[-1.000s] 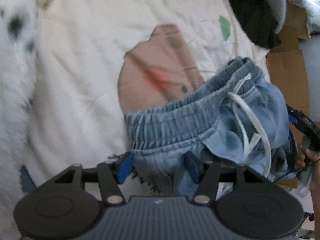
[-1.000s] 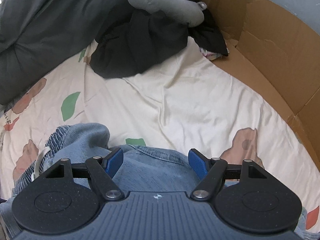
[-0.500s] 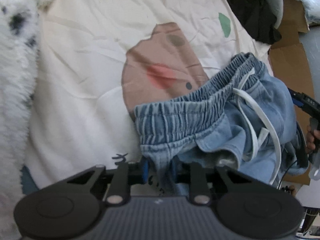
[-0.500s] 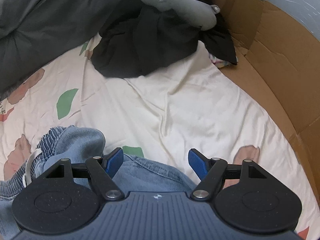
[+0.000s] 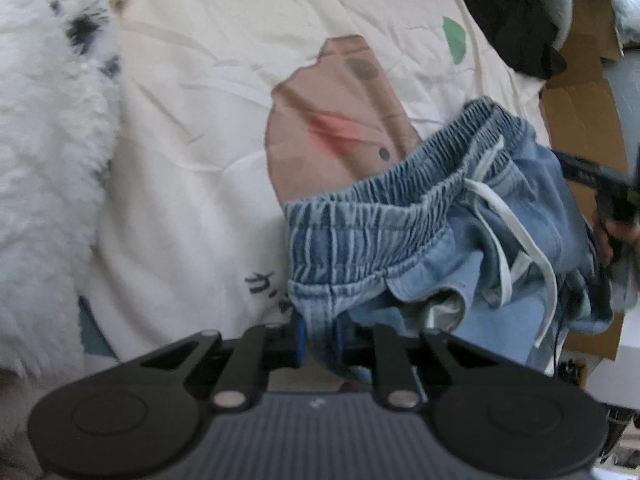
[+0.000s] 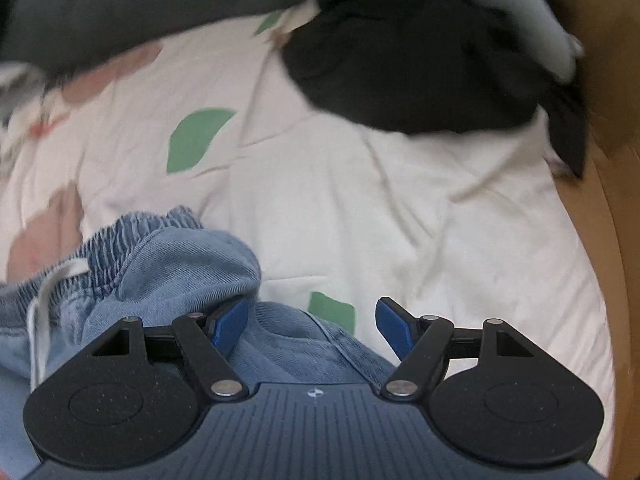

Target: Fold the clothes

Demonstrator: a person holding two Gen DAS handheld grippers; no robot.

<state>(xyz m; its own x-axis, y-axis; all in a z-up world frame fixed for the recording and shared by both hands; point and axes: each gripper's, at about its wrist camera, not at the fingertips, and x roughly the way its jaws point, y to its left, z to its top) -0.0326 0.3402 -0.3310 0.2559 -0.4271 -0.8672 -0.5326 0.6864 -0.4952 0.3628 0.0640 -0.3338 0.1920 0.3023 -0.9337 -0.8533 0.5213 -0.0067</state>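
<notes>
Shorts: denim, bunched on your sheet.
Writing: dark script on the sheet near the shorts; too blurred to read.
Left gripper: a second ago apart, now closing on the waistband corner.
Right gripper: apart, above denim, gripping nothing.

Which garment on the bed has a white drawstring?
The light blue denim shorts, gripped in the left tool; the black garment beyond shows none.
</notes>
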